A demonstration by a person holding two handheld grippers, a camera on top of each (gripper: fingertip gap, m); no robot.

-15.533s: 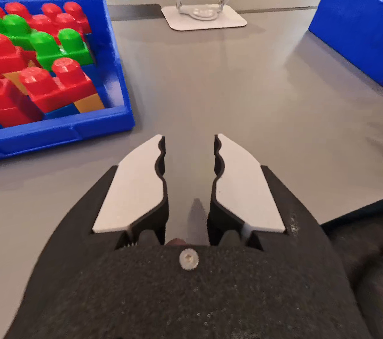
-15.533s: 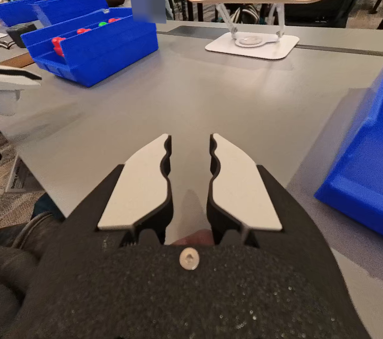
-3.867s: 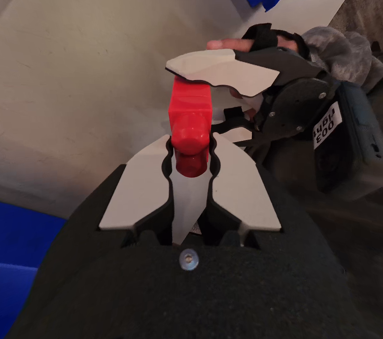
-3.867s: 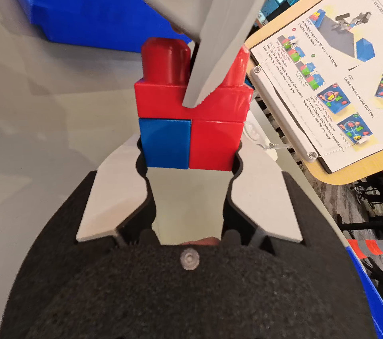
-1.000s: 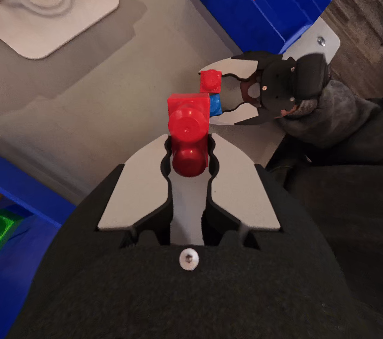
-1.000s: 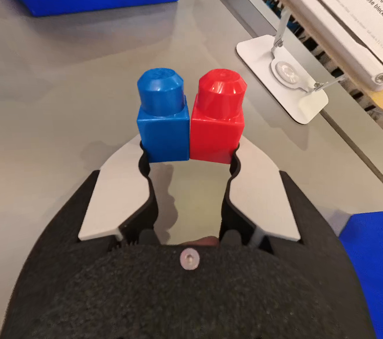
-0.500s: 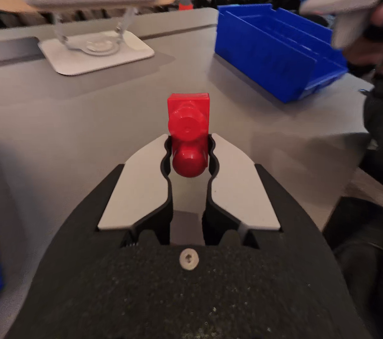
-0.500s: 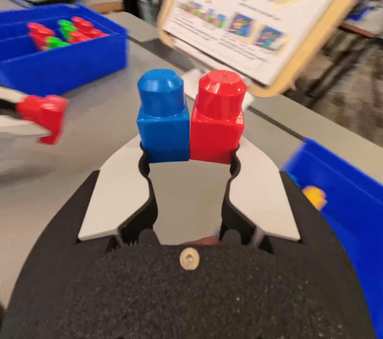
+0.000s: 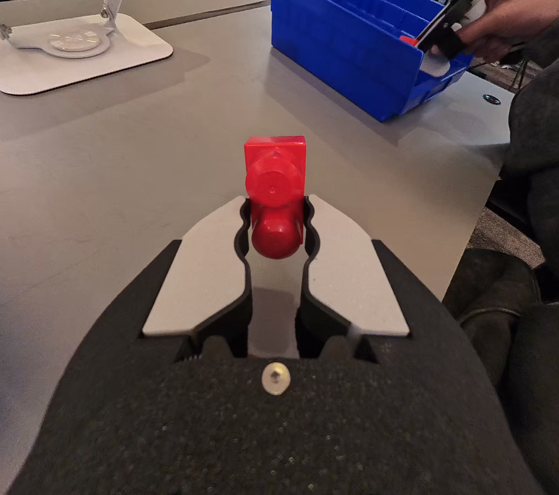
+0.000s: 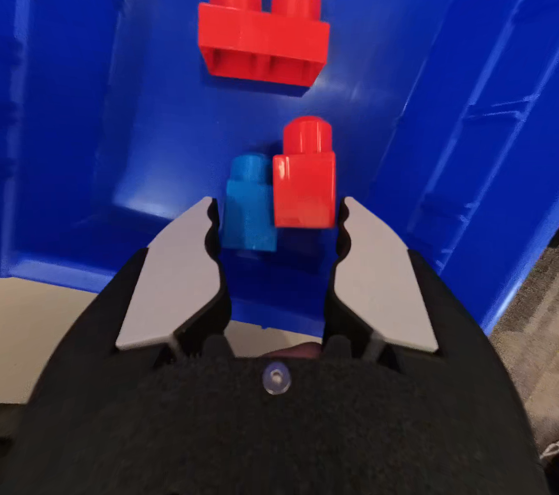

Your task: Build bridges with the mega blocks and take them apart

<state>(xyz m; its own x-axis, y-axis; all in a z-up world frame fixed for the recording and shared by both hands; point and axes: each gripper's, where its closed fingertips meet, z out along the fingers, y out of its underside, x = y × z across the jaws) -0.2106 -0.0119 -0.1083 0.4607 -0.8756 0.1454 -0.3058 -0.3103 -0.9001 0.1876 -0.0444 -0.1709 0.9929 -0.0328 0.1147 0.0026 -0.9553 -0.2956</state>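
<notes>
My left gripper (image 9: 276, 202) is shut on a red two-stud block (image 9: 275, 166) and holds it above the grey table (image 9: 121, 163), studs facing the camera. My right gripper (image 10: 278, 203) is open over the blue bin (image 10: 90, 87). A blue single-stud block (image 10: 249, 214) and a red single-stud block (image 10: 304, 190) sit loose between its fingers, slightly blurred and apart from the pads. Another red two-stud block (image 10: 263, 36) lies on the bin floor beyond them. In the left wrist view the right gripper (image 9: 435, 57) reaches into the bin (image 9: 348, 51) at the far right.
A white stand base (image 9: 75, 51) with a board on it stands at the back left of the table. The table's right edge (image 9: 472, 223) runs near the person's dark sleeve (image 9: 535, 123). Carpet floor (image 10: 520, 314) shows right of the bin. About 40 cm separates my left fingertips from my right. My left gripper's tips are some 40 cm from the white stand base (image 9: 75, 51).
My right gripper has swung over the blue bin and opened, letting go of the blue and red single blocks. My left gripper still holds the red block over the table.
</notes>
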